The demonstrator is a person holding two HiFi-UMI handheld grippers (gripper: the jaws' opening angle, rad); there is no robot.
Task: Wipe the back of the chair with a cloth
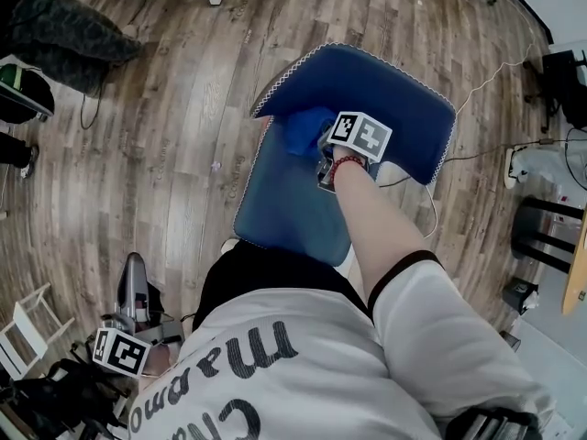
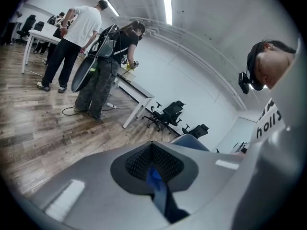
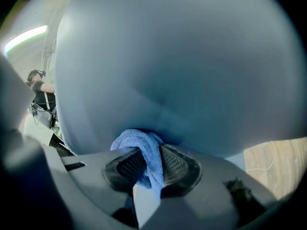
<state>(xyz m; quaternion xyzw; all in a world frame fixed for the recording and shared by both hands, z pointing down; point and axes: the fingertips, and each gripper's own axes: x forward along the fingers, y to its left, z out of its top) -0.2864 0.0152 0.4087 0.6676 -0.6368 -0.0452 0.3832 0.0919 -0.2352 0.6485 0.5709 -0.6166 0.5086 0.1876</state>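
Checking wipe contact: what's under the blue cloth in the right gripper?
The blue chair back; the cloth, pinched in the right gripper, lies against it. The patch directly beneath the cloth is covered, so its state can't be seen.

My person wears a white T-shirt (image 1: 303, 383) with black lettering, a black-edged sleeve (image 1: 431, 310) and a red bead bracelet (image 1: 348, 161). I see grey bodies, black ribbed pads (image 3: 178, 164) and white black-marked cubes (image 1: 359, 136) on the left gripper (image 2: 153, 164) and right gripper (image 3: 151, 164)
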